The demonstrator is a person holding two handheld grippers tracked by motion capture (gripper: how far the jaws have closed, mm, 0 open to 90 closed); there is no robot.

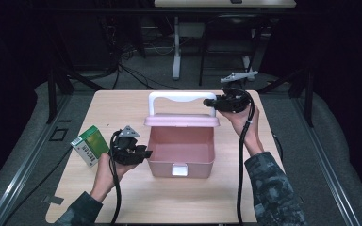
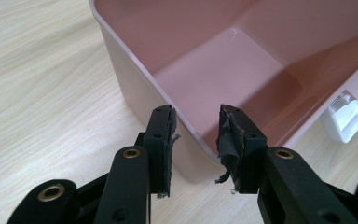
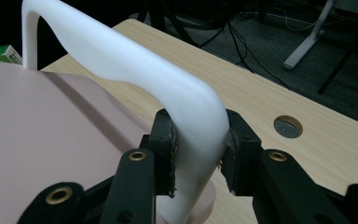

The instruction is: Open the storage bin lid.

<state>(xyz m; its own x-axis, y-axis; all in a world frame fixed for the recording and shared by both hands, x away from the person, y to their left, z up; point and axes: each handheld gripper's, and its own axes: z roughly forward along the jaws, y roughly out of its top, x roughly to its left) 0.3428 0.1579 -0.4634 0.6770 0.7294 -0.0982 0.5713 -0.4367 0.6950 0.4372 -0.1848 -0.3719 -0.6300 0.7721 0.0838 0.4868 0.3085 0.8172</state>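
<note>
The box stands at the centre of the bench, with its lid raised along the far edge and the handle standing above the lid. The latch sits on the near wall. The carton lies on the bench left of the box, apart from it.

left gripper at the corner of the pink box

the two black jaws rise from the bottom edge and straddle the box's near corner wall, one jaw outside it, the other over the hollow inside; the worn pads stand clear of the wall, with a gap on each side. a white latch sits on the box's outer wall, right of the jaws. the wooden table spreads left of the box.
</note>
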